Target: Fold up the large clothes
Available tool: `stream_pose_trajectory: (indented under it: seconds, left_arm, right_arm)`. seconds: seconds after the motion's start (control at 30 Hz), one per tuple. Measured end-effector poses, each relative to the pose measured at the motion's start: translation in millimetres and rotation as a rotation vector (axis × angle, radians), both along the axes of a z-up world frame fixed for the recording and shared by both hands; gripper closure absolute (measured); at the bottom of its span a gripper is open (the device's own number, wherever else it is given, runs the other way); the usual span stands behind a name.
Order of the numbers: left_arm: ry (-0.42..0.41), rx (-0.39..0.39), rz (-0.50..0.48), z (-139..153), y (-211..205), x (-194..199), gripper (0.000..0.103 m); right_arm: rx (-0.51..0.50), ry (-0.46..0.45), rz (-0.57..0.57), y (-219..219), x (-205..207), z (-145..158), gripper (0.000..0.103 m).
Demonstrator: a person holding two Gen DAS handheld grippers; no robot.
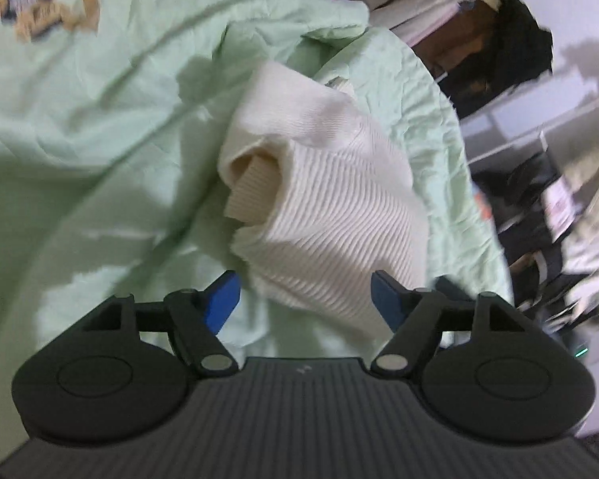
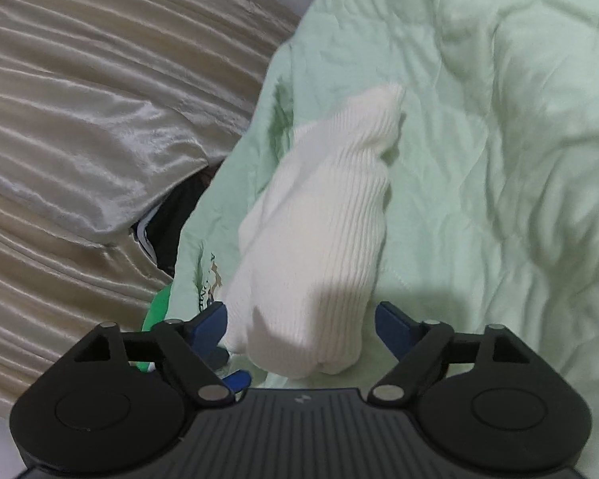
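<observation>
Left wrist view: the left tool (image 1: 305, 299) hangs with its blue pads (image 1: 221, 301) apart and nothing pressed between them, just above the near end of a cream-white ribbed knit garment (image 1: 327, 195), which lies bunched into a loose, thick roll on a crumpled pale green quilted bedspread (image 1: 100, 151). A beige ribbed cuff or hem (image 1: 251, 187) pokes out of the bundle's open side. In the right wrist view the right tool (image 2: 301, 325) likewise stands open, its pads either side of the same white knit (image 2: 319, 247) with the cloth between them but not squeezed, as far as the blur allows; the left pad sits very near the fabric edge and contact cannot be ruled out. Beside the bedspread (image 2: 479, 139) is a pleated champagne satin cover (image 2: 80, 99). My reading is that a fold has been laid and let go, and the garment is a compact but untidy package at the bedspread's edge. The next move probably calls for fresh grips on two corners or edges of the roll, taken low enough to catch all layers, so it can be squared or doubled again without springing open. A printed cartoon motif with lettering (image 1: 44, 4) shows on the bedspread, and a smaller print (image 2: 209, 279) near the right tool; neither can be read, and no brand label is visible.
</observation>
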State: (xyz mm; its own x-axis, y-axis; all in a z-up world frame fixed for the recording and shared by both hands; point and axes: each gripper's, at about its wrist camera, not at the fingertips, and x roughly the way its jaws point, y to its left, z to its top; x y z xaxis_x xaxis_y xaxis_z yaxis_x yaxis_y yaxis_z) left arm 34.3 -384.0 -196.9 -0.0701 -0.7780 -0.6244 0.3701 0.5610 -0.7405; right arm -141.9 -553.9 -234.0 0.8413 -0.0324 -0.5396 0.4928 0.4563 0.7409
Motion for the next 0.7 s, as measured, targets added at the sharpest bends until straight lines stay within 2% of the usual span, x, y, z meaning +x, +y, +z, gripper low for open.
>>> stream_pose_trajectory:
  seconds: [0.13,0.17,0.2,0.23,0.3,0.33,0.4,0.43,0.47,0.5,0.57,0.6,0.7]
  left_arm:
    - [0.230,-0.132,0.040,-10,6,7,0.028]
    - [0.290,-0.163,0.046,-13,9,7,0.023]
    - [0.316,-0.172,0.053,-13,10,5,0.020]
    - [0.319,-0.167,0.061,-11,11,2,0.020]
    - [0.298,-0.131,0.080,-4,9,-7,0.017]
    - [0.276,-0.098,0.096,-1,5,-12,0.016]
    - [0.305,-0.082,0.143,-4,-2,-16,0.008]
    - [0.325,-0.078,0.169,-6,-4,-18,0.007]
    - [0.377,-0.089,0.204,-11,-7,-20,0.004]
    - [0.473,-0.130,0.244,-19,-11,-23,0.000]
    - [0.652,-0.220,0.303,-34,-21,-27,0.000]
    - [0.714,-0.247,0.331,-39,-27,-29,0.000]
    - [0.704,-0.247,0.379,-39,-39,-28,0.002]
  right_arm:
    - [0.093,-0.022,-0.084,-5,16,-26,0.015]
    - [0.093,-0.032,-0.089,-5,16,-27,0.025]
    - [0.053,-0.044,-0.073,-3,18,-24,0.049]
    - [0.007,-0.057,-0.055,-2,20,-20,0.058]
    - [-0.011,-0.055,-0.032,-2,22,-14,0.070]
    - [-0.012,-0.051,0.002,-2,25,-6,0.072]
    - [0.019,-0.058,0.009,-5,25,-1,0.074]
    - [0.080,-0.076,0.000,-10,25,0,0.074]
    - [0.148,-0.097,-0.010,-15,26,1,0.074]
    - [0.241,-0.128,-0.030,-22,27,1,0.074]
    - [0.334,-0.153,-0.057,-27,30,2,0.074]
    - [0.401,-0.173,-0.069,-29,33,2,0.074]
    - [0.521,-0.205,-0.104,-27,36,1,0.074]
